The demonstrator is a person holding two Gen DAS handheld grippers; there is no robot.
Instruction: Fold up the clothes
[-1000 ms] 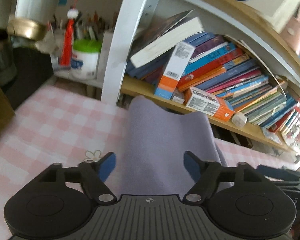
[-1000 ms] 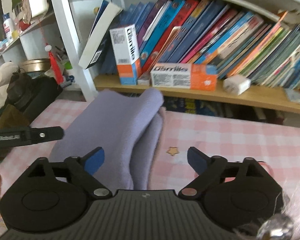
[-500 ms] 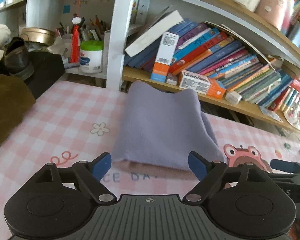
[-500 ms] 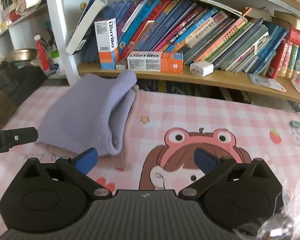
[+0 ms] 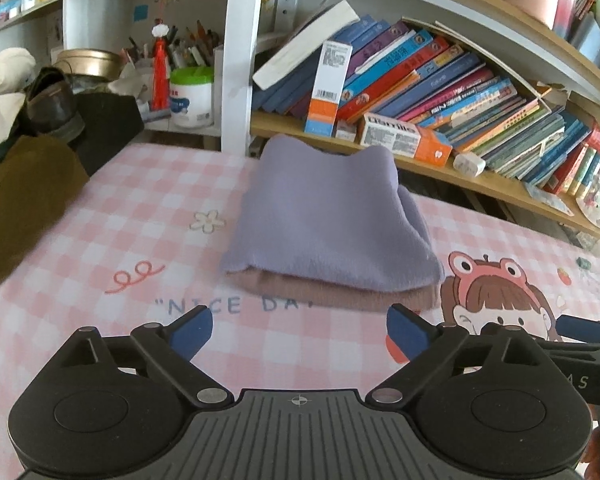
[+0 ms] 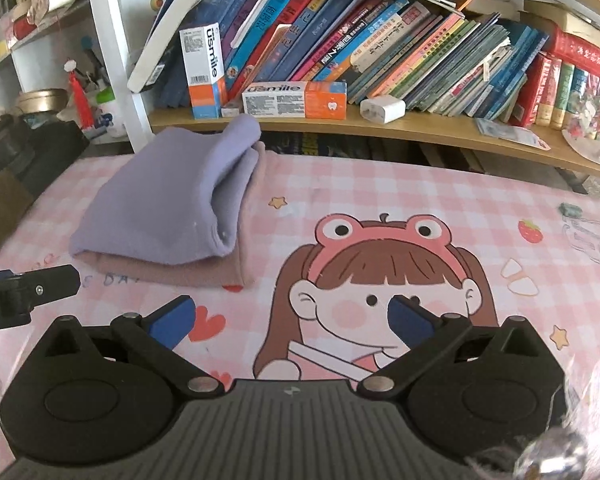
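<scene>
A folded lilac garment (image 5: 328,216) (image 6: 168,196) lies on top of a folded dusty-pink one (image 5: 340,294) (image 6: 172,272), stacked on the pink checked tabletop near the bookshelf. My left gripper (image 5: 298,330) hovers in front of the stack, its jaws opening wide, with nothing between the blue pads. My right gripper (image 6: 290,318) stands open to the right of the stack, over the cartoon girl print, also empty. Each gripper's tip shows at the edge of the other view.
A wooden bookshelf (image 6: 380,128) with leaning books and toothpaste boxes (image 6: 296,100) runs along the back edge. A white shelf post (image 5: 240,60) stands behind the stack. Dark bags and brown cloth (image 5: 24,184) crowd the left end.
Both grippers have drawn back from the lilac garment, which now lies folded on the pink one. Their jaws stand wider than before.
</scene>
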